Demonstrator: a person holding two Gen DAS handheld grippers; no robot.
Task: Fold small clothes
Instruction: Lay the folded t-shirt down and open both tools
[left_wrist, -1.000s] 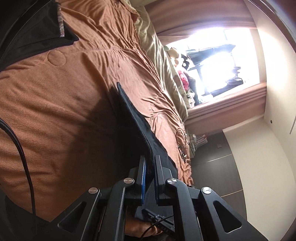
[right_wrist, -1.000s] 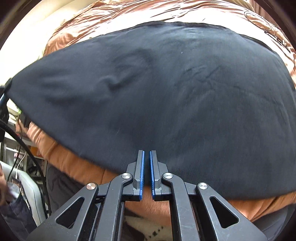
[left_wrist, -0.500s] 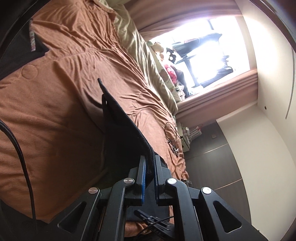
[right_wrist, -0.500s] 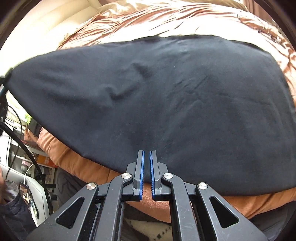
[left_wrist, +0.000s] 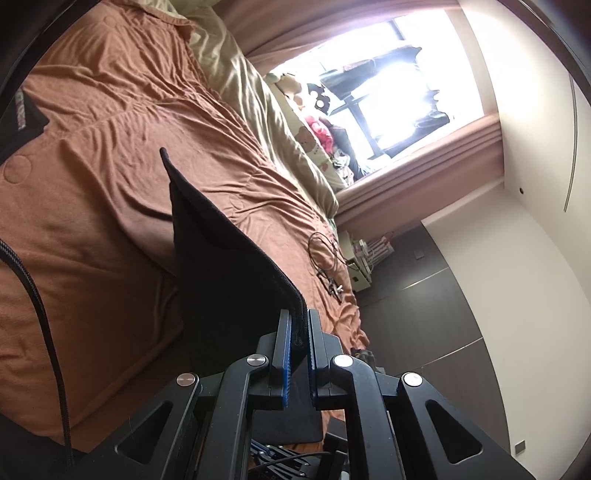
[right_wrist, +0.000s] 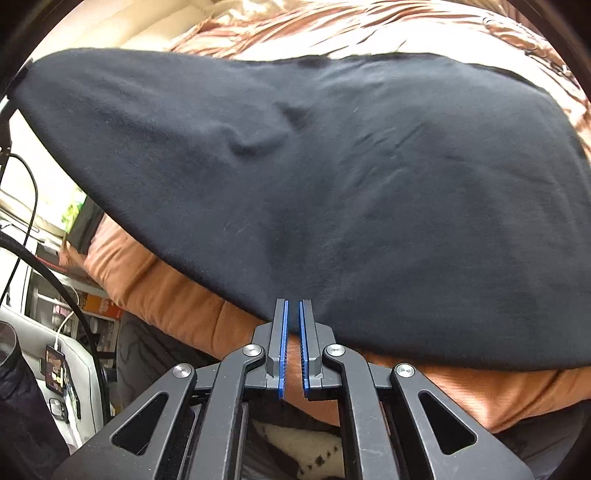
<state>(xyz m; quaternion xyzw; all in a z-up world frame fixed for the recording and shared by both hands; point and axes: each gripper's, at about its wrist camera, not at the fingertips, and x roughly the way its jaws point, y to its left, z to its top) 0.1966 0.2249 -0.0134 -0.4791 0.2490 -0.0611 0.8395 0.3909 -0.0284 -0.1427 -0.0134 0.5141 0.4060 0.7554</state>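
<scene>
Left claw (left_wrist: 299, 328): clamped on the black garment's (left_wrist: 229, 266) hem, lifted higher off the bed (left_wrist: 92, 177) than a second ago.
Right claw (right_wrist: 291, 317): closed at garment's near edge; grip unclear.
Garment: spreads far from both claws over the bed.

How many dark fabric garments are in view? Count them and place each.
2. The black cloth garment hangs pinched in the left gripper over the brown bedspread; another dark garment lies at the bed's far-left edge. More may be hidden.
</scene>
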